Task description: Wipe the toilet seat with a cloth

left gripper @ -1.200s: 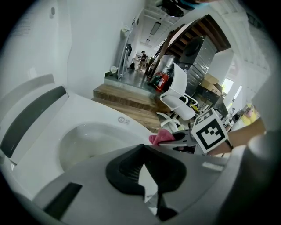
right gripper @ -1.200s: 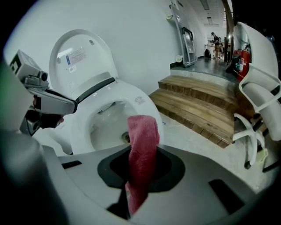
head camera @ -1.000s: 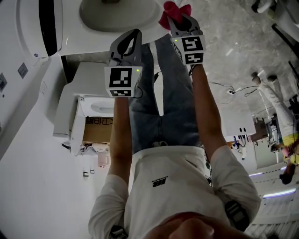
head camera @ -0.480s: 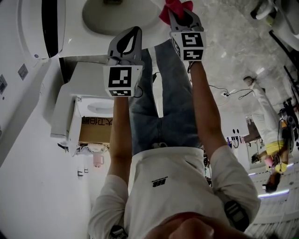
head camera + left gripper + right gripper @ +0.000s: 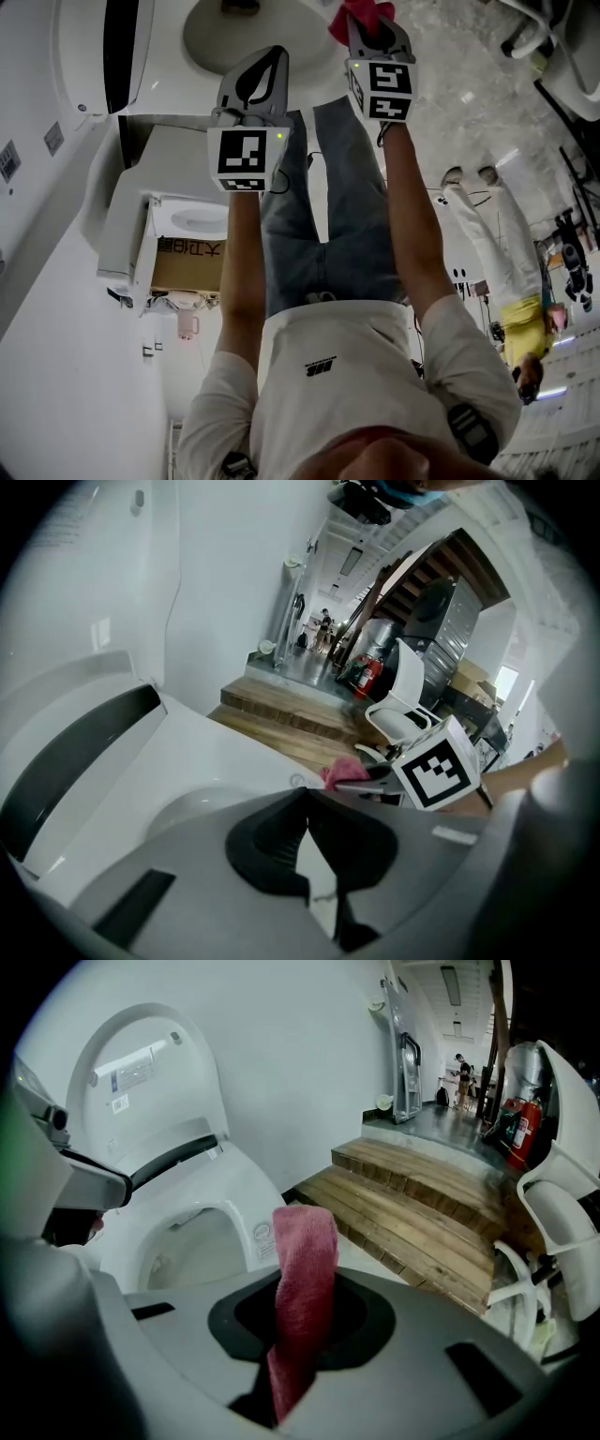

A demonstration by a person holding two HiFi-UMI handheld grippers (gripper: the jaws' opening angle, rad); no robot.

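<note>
The white toilet seat [image 5: 246,36] lies at the top of the head view, and its lid [image 5: 101,49] stands raised at the upper left. My right gripper [image 5: 368,21] is shut on a pink-red cloth [image 5: 360,11] just beside the seat's rim. In the right gripper view the cloth [image 5: 302,1283] sticks up between the jaws, with the seat [image 5: 236,1215] and lid [image 5: 141,1063] beyond it to the left. My left gripper [image 5: 253,77] hovers over the seat's near edge. Its jaws [image 5: 307,791] meet at the tips with nothing between them above the seat [image 5: 178,785].
Another toilet and a cardboard box [image 5: 187,264] stand by the wall at left. A person in yellow [image 5: 514,323] is on the floor at right. Wooden steps [image 5: 436,1199], a white chair [image 5: 562,1218] and a fire extinguisher [image 5: 516,1129] lie beyond the toilet.
Both grippers have shifted slightly toward the toilet, the right one still gripping the cloth. The person in the background has walked closer.
</note>
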